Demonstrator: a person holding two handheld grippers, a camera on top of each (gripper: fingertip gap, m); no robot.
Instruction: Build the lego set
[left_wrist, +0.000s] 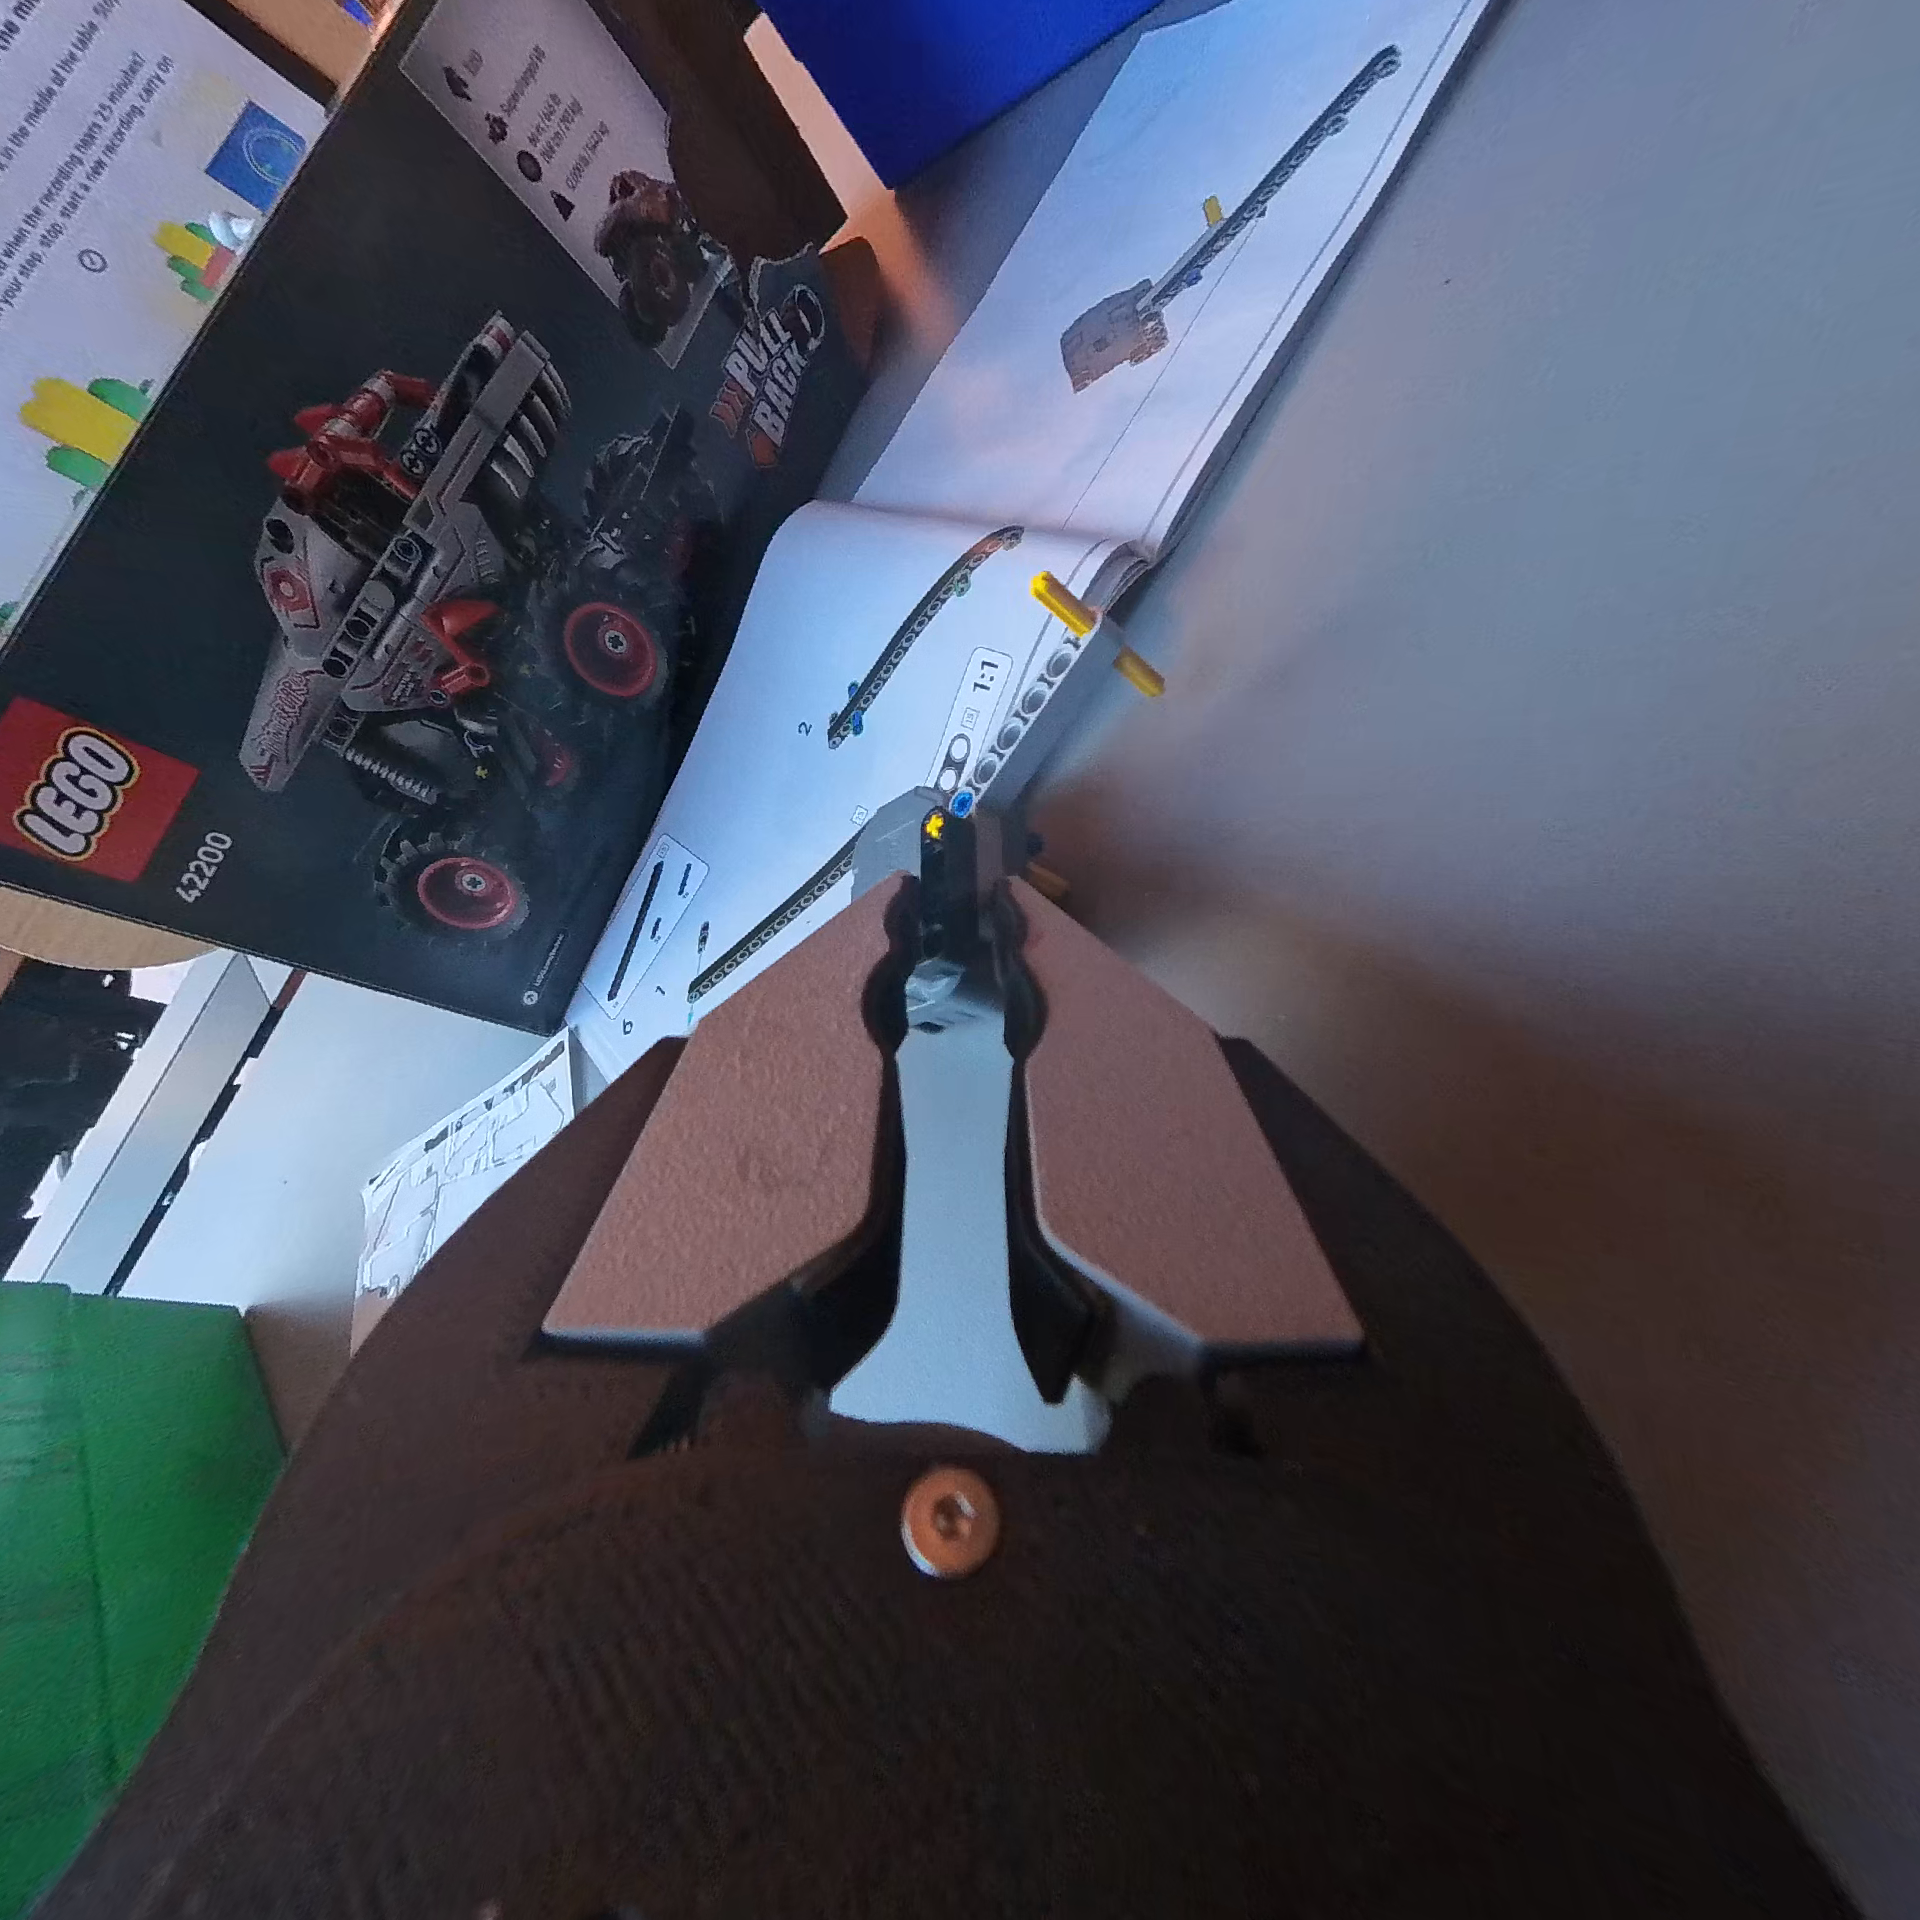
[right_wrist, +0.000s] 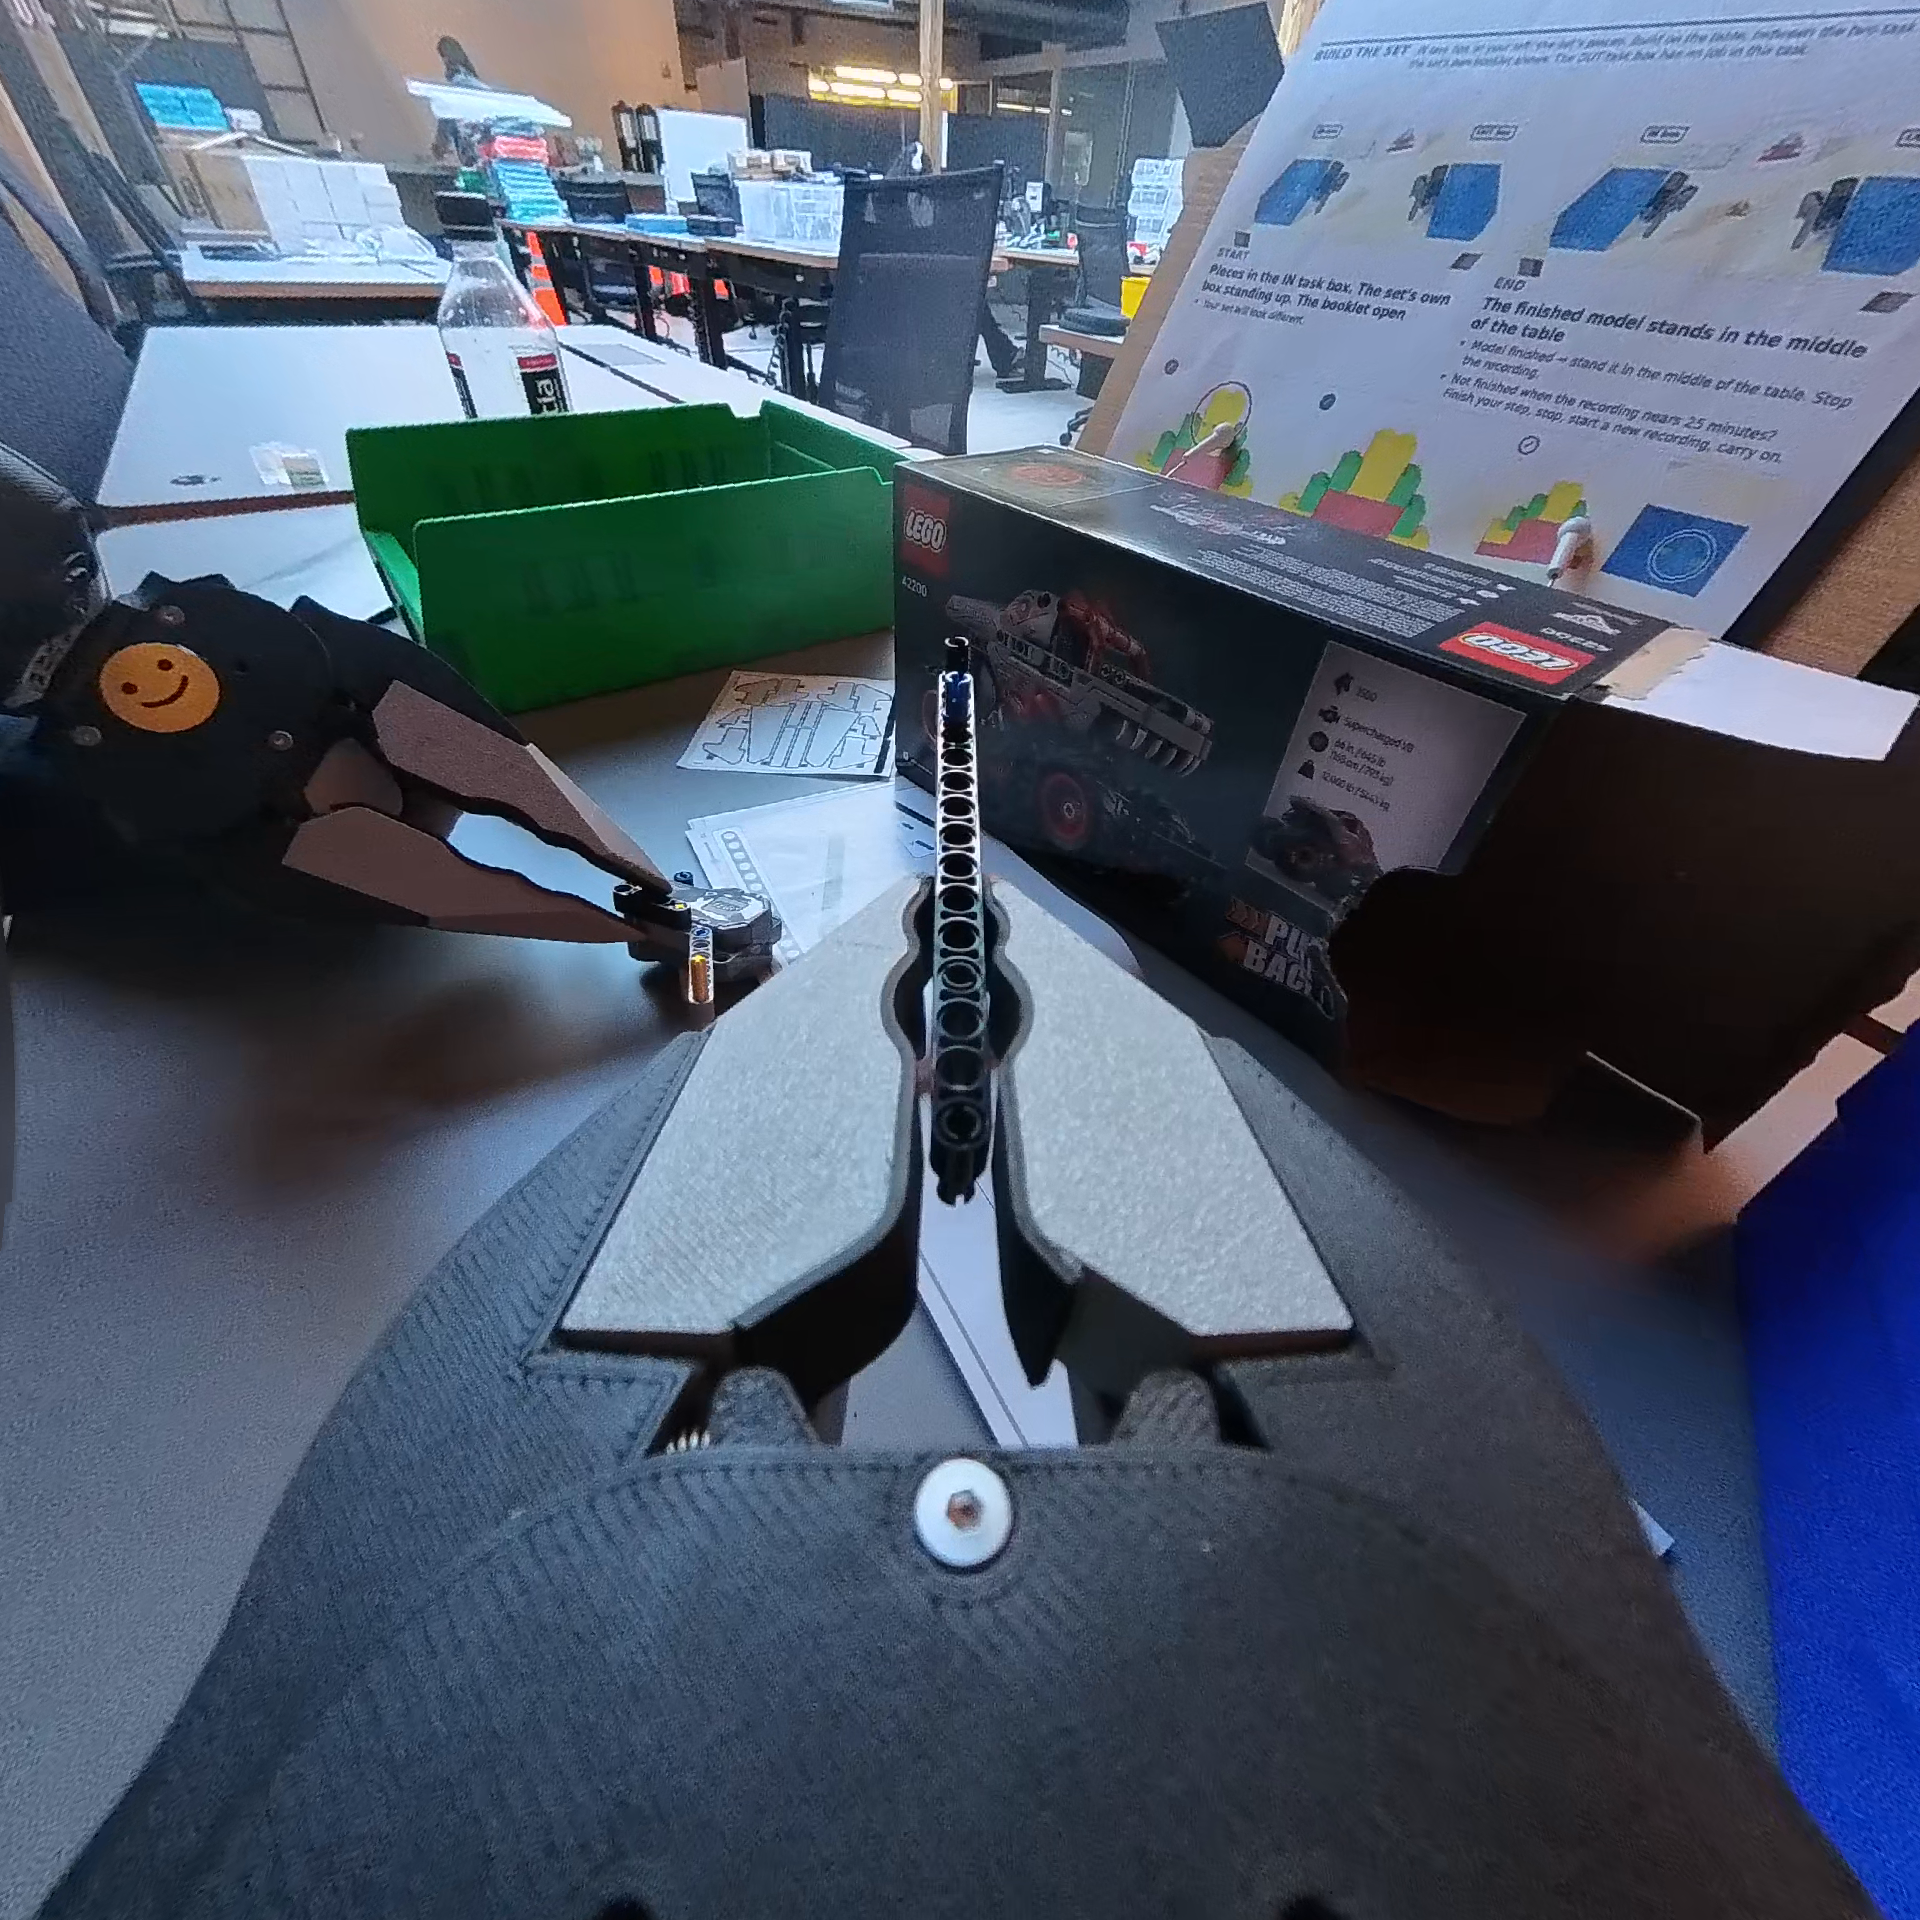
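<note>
My left gripper (left_wrist: 951, 894) is shut on a small assembly (left_wrist: 935, 847): a grey block with a black piece, a yellow axle end and a blue pin. A light grey beam (left_wrist: 1044, 681) with a yellow axle through its far end sticks out from it over the open instruction booklet (left_wrist: 894, 634). In the right wrist view the left gripper (right_wrist: 649, 914) holds this assembly (right_wrist: 732, 920) low over the table. My right gripper (right_wrist: 957, 894) is shut on a long black beam (right_wrist: 956, 831) that points away and upward, with blue pins (right_wrist: 954, 691) near its far end.
The set's black box (right_wrist: 1195, 727) stands behind the booklet, also in the left wrist view (left_wrist: 416, 520). A green bin (right_wrist: 623, 540) is at the back left, with a sticker sheet (right_wrist: 800, 722) in front. An instruction poster (right_wrist: 1558, 312), a water bottle (right_wrist: 499, 332) and a blue box (right_wrist: 1829, 1351) are also around. My hands' fingertips stand some 15 cm from each other.
</note>
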